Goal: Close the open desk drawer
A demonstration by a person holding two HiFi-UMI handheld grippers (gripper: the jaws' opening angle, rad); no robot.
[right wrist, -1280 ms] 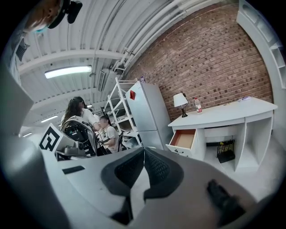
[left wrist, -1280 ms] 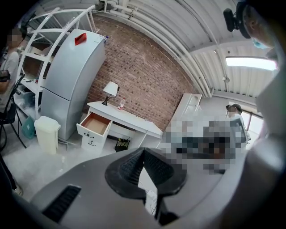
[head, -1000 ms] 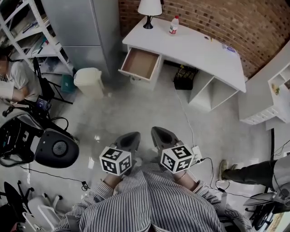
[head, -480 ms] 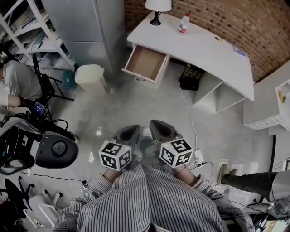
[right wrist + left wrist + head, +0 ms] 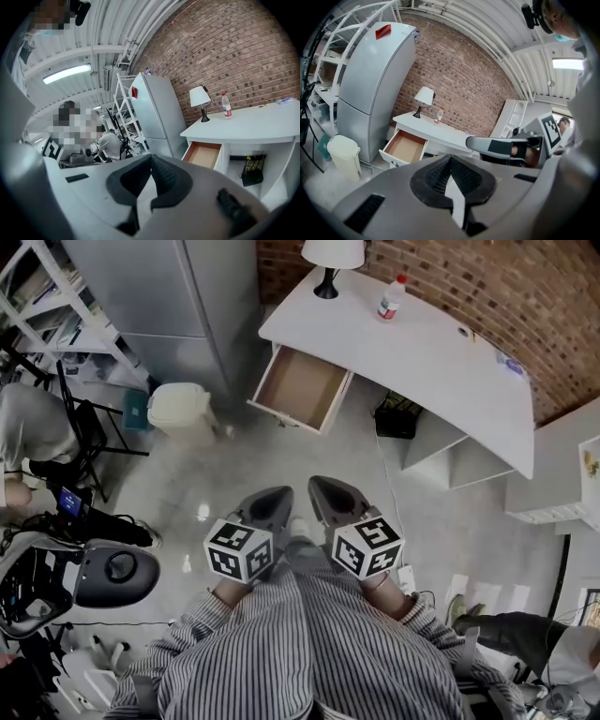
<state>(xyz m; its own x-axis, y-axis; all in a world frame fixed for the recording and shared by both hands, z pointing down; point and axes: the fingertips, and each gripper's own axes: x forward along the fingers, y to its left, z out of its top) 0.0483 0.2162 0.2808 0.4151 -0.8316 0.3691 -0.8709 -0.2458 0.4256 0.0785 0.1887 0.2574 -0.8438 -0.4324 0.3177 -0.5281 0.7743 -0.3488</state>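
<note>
The white desk (image 5: 422,343) stands against the brick wall, and its left drawer (image 5: 302,388) is pulled out, showing an empty brown bottom. My left gripper (image 5: 265,512) and right gripper (image 5: 330,502) are held side by side close to my chest, well short of the desk, both shut with nothing in them. The drawer (image 5: 404,146) lies far ahead of the shut left gripper (image 5: 451,161) in the left gripper view. Beyond the shut right gripper (image 5: 151,161), the drawer (image 5: 204,154) shows under the desktop (image 5: 253,123).
A grey fridge (image 5: 159,296) and a white bin (image 5: 180,409) stand left of the drawer. A lamp (image 5: 333,257) and a bottle (image 5: 390,298) are on the desk, a black bag (image 5: 398,418) under it. A seated person (image 5: 28,437), black equipment (image 5: 103,573) and floor cables lie around.
The desk and the open drawer have come a little nearer and shifted right in the head view. Both grippers stay shut and side by side. The drawer has not moved.
</note>
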